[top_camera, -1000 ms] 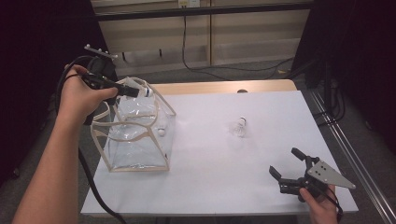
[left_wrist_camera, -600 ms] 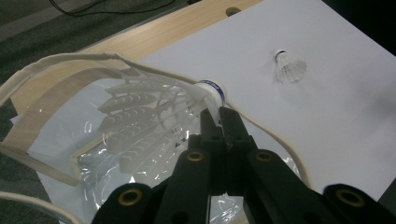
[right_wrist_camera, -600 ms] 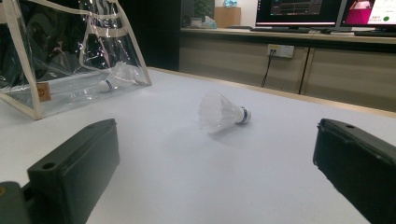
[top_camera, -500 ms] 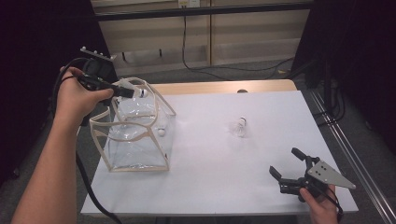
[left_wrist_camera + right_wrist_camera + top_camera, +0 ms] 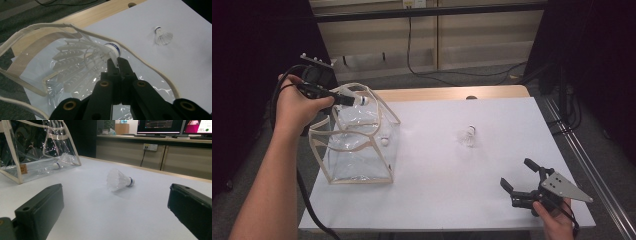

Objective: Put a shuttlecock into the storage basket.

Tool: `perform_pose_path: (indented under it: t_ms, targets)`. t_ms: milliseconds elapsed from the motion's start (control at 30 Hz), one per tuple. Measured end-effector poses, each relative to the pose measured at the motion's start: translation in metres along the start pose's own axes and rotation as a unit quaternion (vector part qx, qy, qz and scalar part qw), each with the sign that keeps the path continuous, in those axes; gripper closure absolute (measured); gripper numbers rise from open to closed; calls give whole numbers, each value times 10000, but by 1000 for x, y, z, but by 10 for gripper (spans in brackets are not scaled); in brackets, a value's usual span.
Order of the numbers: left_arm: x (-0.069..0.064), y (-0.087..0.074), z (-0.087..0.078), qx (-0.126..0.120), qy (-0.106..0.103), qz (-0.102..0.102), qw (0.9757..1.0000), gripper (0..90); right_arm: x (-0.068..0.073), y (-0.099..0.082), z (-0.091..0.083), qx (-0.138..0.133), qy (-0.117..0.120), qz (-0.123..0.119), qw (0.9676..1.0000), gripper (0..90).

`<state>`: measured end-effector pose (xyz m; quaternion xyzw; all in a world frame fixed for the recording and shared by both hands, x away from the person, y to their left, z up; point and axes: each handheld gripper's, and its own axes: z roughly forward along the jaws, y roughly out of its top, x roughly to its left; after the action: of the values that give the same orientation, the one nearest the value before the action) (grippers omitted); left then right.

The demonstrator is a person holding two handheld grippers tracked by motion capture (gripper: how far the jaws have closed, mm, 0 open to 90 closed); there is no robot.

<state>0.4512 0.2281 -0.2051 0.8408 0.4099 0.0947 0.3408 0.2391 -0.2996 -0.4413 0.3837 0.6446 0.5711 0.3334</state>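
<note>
Shuttlecock [image 5: 87, 62] rose with your left gripper [image 5: 354, 99] above the bag [image 5: 357, 145], jaws clamped on it; your right gripper [image 5: 524, 180] waited wide open, empty.

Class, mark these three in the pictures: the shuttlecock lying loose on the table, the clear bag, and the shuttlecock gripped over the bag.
Loose shuttlecock [image 5: 119, 180], right gripper view, on its feather skirt.
Clear bag [image 5: 362, 162], high view, on its front wall.
Gripped shuttlecock [image 5: 113, 48], left gripper view, on its cork head.
</note>
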Motion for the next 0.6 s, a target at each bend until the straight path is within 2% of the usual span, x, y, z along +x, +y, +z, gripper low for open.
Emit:
perform_pose_path:
  t_ms: [233, 367, 600]
  targets:
    - [2, -2, 5, -42, -2, -138, 9999, 900, 0, 0, 0, -12, -21, 20, 10000, 2]
    - [3, -4, 6, -48, 75, -216, 9997, 900, 0, 0, 0, -1, 2, -4, 10000, 2]
    - [6, -6, 9, -33, 83, -271, 9996, 900, 0, 0, 0, -17, -15, -3, 10000, 2]
